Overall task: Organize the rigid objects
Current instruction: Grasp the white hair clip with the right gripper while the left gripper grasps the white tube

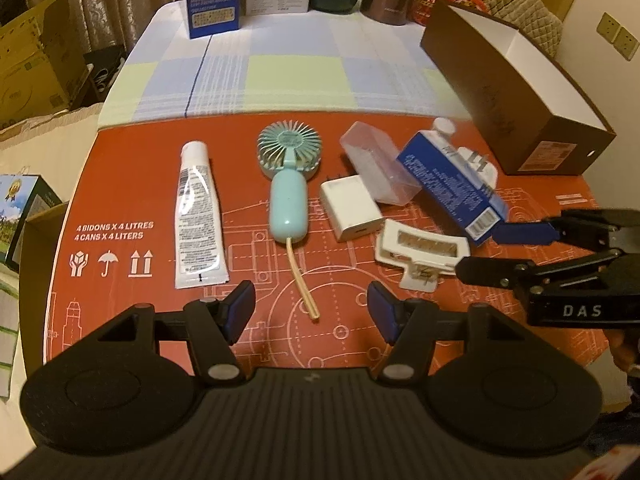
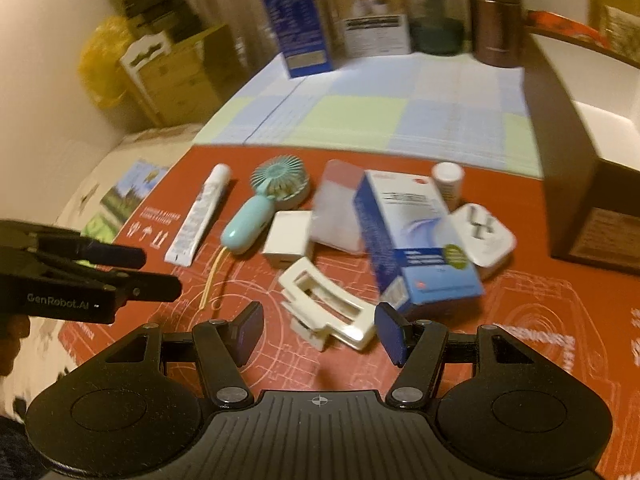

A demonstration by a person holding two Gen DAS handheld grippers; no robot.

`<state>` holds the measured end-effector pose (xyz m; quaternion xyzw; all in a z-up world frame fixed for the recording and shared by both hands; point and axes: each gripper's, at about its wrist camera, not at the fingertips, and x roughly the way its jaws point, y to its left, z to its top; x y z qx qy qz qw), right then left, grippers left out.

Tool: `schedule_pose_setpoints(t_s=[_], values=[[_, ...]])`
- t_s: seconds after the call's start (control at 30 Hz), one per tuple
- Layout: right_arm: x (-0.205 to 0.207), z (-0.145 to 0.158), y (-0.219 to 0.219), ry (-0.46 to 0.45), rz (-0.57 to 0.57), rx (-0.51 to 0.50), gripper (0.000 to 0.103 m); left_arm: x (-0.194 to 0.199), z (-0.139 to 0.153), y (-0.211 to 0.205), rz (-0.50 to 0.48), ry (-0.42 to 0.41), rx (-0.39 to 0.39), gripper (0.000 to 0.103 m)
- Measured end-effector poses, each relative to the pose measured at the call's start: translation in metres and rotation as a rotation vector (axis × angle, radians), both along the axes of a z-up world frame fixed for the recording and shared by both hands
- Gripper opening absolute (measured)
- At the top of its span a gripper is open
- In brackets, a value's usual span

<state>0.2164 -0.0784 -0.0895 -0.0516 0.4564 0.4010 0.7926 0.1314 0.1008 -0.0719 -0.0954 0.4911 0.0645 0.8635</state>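
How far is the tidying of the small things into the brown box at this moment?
Nothing looks done: what shows of the brown box holds nothing. Nothing is in hand; the left gripper and right gripper are both open and empty. Left on the red mat: tube, fan, charger, hair clip, blue carton.

place: a lived-in room of a home, lit by warm indoor light
windows: patterned curtains (image 1: 100,4) hang behind the table
table: covered by a checked cloth (image 1: 296,76) with a flattened red carton (image 1: 132,184) laid over it
household items: a tube (image 1: 198,216), a small hand fan (image 1: 286,184), a phone charger (image 1: 352,208), a hair clip (image 1: 420,252)
storage: cardboard boxes (image 1: 36,64) stacked by the wall, a shoe box (image 1: 516,92) on the table
wall: sockets (image 1: 618,36)
furniture: a quilted cushion (image 1: 520,4) at the far edge
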Motion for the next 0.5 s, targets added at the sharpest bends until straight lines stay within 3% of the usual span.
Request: schedule_pose_setpoints(t_s=[0.23,0.5], values=[[0.008,-0.024,0.033,-0.095,0.128,-0.078,0.059,-0.001,-0.016,0.010,0.030,0.031,-0.001,0.058],[0.008,-0.051,0.049,-0.093,0.202,-0.169,0.059,-0.003,-0.023,0.020,0.052,0.046,0.000,0.058]])
